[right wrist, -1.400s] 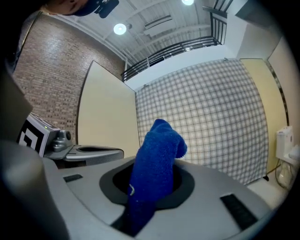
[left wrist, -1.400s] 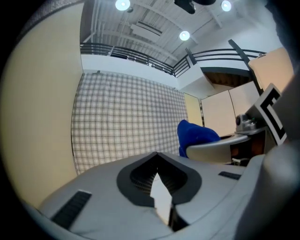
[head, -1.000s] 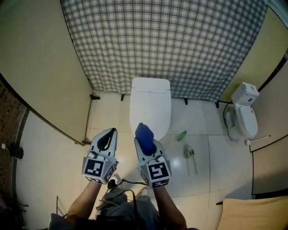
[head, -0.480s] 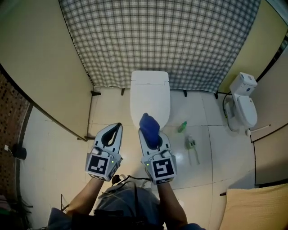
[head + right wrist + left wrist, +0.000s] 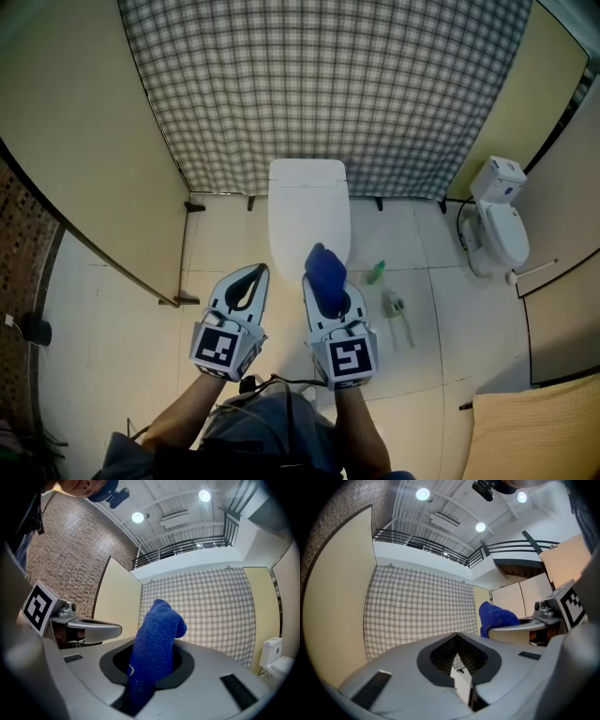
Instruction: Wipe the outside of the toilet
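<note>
The right gripper (image 5: 328, 292) is clamped on a blue cloth (image 5: 325, 266) that sticks out past its tips; the left gripper (image 5: 251, 275), just beside it, is closed on nothing; the white toilet (image 5: 307, 202) lies directly ahead of both, nearer the right one.

No words, brands or numbers are legible anywhere (only coded square markers (image 5: 225, 349) on the left gripper (image 5: 255, 273) and right gripper (image 5: 324, 277)).

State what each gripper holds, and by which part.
Right gripper: blue cloth, clamped by its lower end, rest sticking up. Left gripper: shut, nothing held.
</note>
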### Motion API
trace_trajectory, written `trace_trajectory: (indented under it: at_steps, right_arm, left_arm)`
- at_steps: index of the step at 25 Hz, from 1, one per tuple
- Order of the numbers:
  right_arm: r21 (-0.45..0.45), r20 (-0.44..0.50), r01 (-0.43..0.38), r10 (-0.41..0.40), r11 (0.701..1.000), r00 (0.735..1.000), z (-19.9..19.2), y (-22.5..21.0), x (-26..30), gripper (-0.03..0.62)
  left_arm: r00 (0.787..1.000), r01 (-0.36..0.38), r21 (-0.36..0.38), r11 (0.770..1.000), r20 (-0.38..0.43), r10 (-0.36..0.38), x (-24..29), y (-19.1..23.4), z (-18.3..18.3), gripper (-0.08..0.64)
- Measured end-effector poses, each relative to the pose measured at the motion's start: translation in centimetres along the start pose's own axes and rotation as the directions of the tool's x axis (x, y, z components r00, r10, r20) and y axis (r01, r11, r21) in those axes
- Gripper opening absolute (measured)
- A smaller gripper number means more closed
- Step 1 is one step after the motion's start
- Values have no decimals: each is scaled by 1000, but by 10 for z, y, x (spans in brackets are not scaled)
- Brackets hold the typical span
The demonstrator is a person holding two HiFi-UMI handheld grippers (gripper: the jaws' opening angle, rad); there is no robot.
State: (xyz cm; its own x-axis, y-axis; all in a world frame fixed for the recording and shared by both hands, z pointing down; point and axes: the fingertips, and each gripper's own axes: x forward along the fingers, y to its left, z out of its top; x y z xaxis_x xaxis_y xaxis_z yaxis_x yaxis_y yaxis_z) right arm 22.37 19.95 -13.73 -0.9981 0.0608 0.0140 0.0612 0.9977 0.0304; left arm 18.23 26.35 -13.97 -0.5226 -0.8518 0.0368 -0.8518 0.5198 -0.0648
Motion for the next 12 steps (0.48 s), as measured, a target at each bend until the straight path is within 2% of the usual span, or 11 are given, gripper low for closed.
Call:
trace_trajectory:
  at_steps: [7, 9, 12]
  right_arm:
    - [-10, -11, 5, -5, 1000, 1000, 9, 6, 4, 71]
    - [-13, -26, 6, -7, 1000, 1000, 30, 18, 6, 71]
    - [-22, -59, 7, -9, 1000, 998, 74, 43, 5, 71]
  left_arm:
    - [999, 30, 16, 999, 23, -30, 1, 2, 11, 14]
    - [999, 26, 30, 999, 40, -27, -9, 16, 24, 14]
    - [999, 35, 7, 999, 34, -35, -33, 32, 66, 14]
